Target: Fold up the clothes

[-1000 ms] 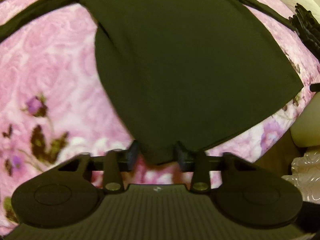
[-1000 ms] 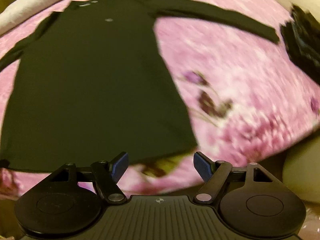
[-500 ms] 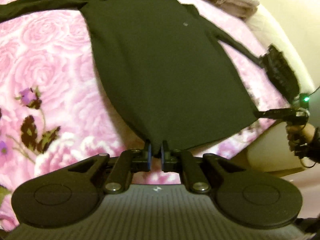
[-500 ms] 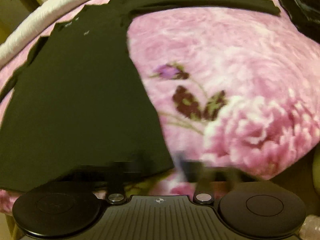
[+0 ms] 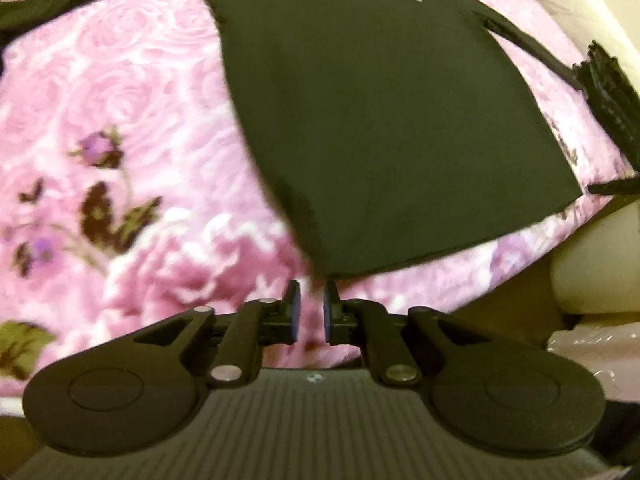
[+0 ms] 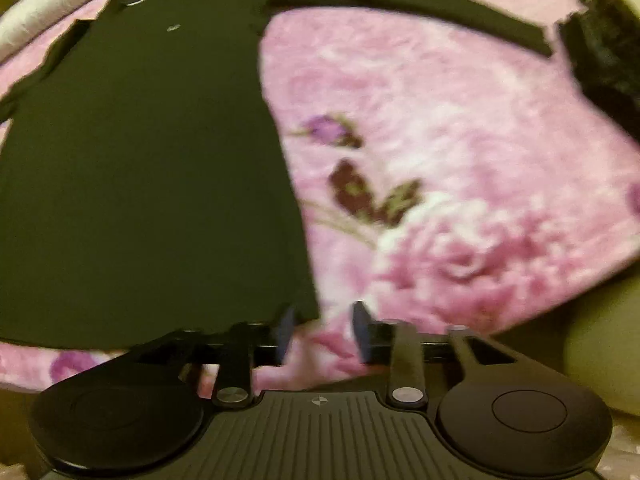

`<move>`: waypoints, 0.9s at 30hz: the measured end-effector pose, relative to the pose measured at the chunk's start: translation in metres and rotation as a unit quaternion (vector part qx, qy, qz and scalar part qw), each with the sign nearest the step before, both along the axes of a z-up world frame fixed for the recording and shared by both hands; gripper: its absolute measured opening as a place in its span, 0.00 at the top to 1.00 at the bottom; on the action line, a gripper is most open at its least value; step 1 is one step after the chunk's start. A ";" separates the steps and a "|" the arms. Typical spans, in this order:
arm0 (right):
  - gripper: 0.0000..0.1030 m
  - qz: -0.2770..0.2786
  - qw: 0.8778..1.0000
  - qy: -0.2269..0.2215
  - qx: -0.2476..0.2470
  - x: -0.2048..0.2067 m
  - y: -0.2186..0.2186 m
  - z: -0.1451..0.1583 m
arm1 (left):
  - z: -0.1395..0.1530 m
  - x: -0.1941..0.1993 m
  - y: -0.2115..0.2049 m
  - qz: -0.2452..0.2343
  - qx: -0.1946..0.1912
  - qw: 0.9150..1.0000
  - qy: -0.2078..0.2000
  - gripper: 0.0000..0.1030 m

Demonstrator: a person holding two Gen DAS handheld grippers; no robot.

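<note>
1. Pink rose-print blanket covers a bed, with a pale pillow along the far edge.
2. A dark long-sleeved shirt lies flat on the blanket, sleeves spread to both sides, hem toward the cameras.
3. A black crumpled garment sits near the tip of one sleeve.
4. The left tool hangs just beside the hem's near corner, its fingers almost pressed together with a thin gap; no cloth shows between them.
5. The right tool stands partly spread at the hem's other corner, its jaws having just been opening; its left pad overlaps the shirt's edge, but nothing is pinched.
</note>
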State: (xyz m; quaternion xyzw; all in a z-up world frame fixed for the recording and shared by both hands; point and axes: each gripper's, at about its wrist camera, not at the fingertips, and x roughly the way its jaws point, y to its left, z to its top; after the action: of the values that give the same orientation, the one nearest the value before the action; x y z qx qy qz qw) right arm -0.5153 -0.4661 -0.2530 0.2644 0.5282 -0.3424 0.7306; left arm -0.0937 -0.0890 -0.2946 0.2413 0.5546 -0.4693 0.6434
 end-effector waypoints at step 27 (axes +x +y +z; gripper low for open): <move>0.26 0.093 0.982 -0.141 -0.080 0.061 0.105 0.219 | 0.230 -0.056 -0.015 0.031 -0.126 0.976 -0.177 0.36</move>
State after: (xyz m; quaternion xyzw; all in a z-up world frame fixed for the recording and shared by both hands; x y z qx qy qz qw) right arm -0.4543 -0.3608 -0.0335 0.2008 0.4131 -0.2733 0.8452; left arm -0.1494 -0.1039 -0.0649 0.2198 0.3753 -0.4651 0.7710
